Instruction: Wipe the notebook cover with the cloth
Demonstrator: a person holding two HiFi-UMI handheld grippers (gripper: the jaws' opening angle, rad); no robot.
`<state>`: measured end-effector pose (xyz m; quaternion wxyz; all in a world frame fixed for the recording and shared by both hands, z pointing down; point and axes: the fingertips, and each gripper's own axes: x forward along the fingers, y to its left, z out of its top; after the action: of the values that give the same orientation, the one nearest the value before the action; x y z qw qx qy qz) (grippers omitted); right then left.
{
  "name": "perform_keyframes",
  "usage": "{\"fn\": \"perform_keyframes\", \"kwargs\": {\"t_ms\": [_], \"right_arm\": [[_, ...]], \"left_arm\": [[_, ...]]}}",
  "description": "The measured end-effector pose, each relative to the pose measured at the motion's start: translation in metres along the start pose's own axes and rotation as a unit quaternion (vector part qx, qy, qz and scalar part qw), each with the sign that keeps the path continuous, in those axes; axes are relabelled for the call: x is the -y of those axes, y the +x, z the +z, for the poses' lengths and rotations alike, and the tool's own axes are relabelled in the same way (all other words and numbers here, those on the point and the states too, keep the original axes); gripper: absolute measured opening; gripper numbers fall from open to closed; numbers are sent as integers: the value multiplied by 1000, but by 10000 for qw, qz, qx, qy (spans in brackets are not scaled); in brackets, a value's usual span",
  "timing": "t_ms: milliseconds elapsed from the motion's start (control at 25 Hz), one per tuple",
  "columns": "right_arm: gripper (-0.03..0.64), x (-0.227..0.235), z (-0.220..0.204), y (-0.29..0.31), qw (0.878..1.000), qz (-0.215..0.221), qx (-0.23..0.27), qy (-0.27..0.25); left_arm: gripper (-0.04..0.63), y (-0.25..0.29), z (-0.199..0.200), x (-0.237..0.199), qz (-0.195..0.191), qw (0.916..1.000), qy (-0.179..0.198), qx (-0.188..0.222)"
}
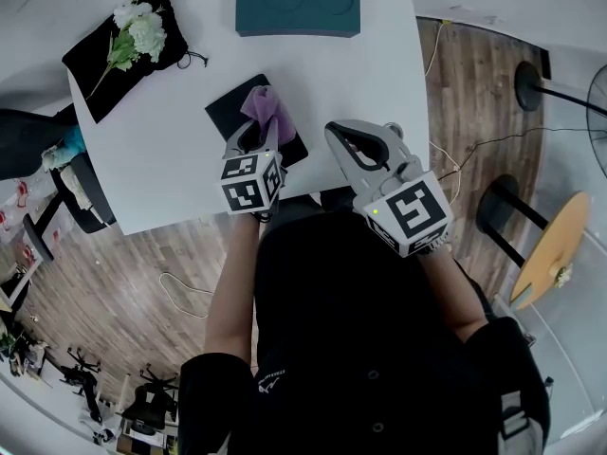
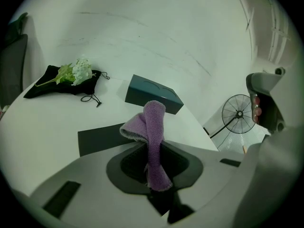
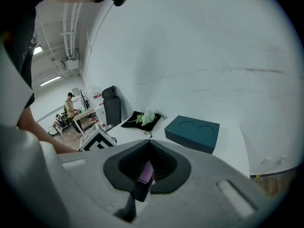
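Note:
A black notebook point(image 1: 228, 114) lies flat on the white table point(image 1: 171, 173), near its front edge. My left gripper point(image 1: 258, 131) hovers over the notebook's near half, shut on a purple cloth point(image 1: 268, 105). The cloth point(image 2: 153, 122) sticks up out of the jaws and folds over toward the notebook point(image 2: 99, 137); the left gripper point(image 2: 152, 145) pinches its lower part. To the right my right gripper point(image 1: 338, 133) is over the table's front edge beside the notebook, shut with nothing held. In the right gripper view its jaws point(image 3: 149, 143) meet, and a sliver of purple shows behind them.
A teal box point(image 1: 297, 1) with two round recesses sits at the table's far side. A black drawstring pouch point(image 1: 100, 60) with white flowers point(image 1: 139, 27) lies at the far left corner. A round wooden stool point(image 1: 550, 249) and a floor fan point(image 2: 239, 114) stand off to the right.

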<state>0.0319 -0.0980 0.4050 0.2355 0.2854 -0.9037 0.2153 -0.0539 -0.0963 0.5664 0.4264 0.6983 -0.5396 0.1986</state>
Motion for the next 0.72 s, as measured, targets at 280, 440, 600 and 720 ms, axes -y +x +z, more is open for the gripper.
{"fn": "perform_keyframes", "kwargs": {"t_ms": [280,440,600,720], "right_arm": [[3,4,1,1,10000,-6,-25,20],[3,5,0,4,10000,16,-41,18],[3,5,-1,4,10000,41,-66,-9],[3,4,-1,6,10000,52,-83,-5]], "left_arm": [[67,12,-14,-1,67,9996,75,-256],[67,14,-20,-7,154,9993,84,-320],[68,16,-22,-9,191,9992,127,-340],[68,17,-22,-11,201,9991,161,-347]]}}
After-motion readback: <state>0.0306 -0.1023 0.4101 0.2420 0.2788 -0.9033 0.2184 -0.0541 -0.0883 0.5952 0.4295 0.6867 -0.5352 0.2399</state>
